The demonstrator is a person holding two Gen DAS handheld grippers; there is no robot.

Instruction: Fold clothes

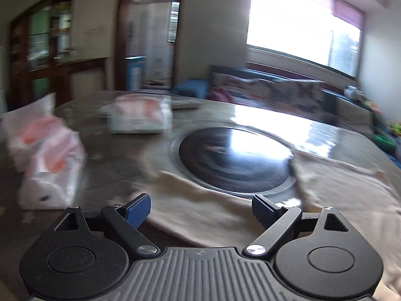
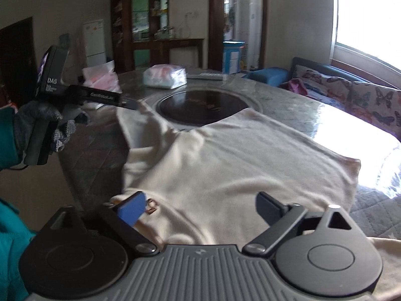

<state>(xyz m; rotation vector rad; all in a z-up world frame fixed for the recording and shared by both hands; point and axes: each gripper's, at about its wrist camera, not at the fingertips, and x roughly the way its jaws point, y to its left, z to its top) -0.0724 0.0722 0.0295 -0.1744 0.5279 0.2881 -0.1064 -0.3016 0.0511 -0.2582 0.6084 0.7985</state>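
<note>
Cream sweater (image 2: 225, 165) lies spread on round stone table (image 2: 288, 100), partly over black hotplate (image 2: 200, 105). Left gripper (image 1: 201, 212) and right gripper (image 2: 201, 209) both released, nothing held.

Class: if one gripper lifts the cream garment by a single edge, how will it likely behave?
The cream garment probably droops limply: it already lies creased and draped over the table. It looks light, and may slide on that glossy top.

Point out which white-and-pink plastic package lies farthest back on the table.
The flat white-and-pink plastic package beyond the dark round inset; the other bag stands upright at the left edge.
</note>
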